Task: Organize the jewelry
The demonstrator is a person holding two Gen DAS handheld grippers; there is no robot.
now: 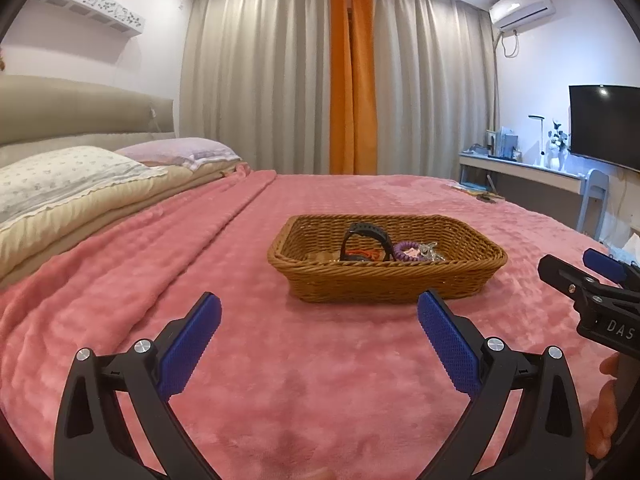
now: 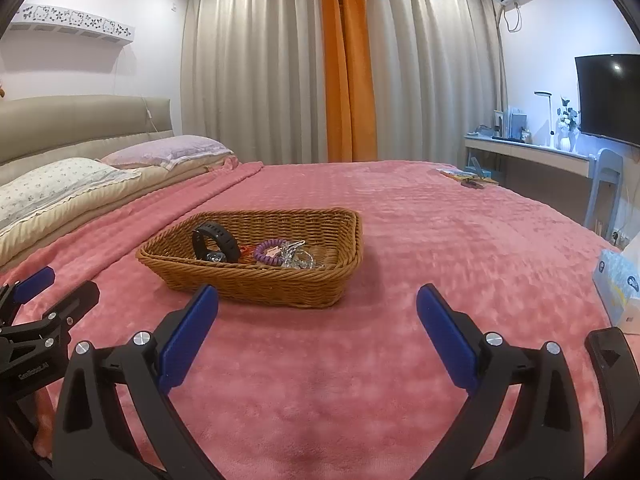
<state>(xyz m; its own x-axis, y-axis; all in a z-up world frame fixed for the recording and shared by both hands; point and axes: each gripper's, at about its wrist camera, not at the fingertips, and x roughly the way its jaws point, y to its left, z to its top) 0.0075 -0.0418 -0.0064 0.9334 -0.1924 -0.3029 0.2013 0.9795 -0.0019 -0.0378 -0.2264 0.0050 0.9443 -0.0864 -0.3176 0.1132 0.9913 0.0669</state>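
Observation:
A brown wicker basket [image 1: 316, 278] stands on the pink blanket ahead of both grippers; it also shows in the right wrist view [image 2: 340, 240]. In it lie a black watch [image 1: 366, 234] [image 2: 214, 242], a purple coil bracelet [image 1: 406, 251] [image 2: 270, 251], an orange band [image 1: 366, 255] and clear shiny pieces [image 2: 302, 258]. My left gripper [image 1: 320, 312] is open and empty, just short of the basket. My right gripper [image 2: 318, 306] is open and empty, in front of the basket's right end. Each gripper shows at the edge of the other's view.
The pink blanket [image 1: 280, 380] covers the bed. Pillows [image 1: 60, 176] and a headboard are at the left. A tissue box [image 2: 618, 284] lies at the right edge. Small items [image 2: 466, 178] lie at the far right corner. A desk, chair and TV stand beyond.

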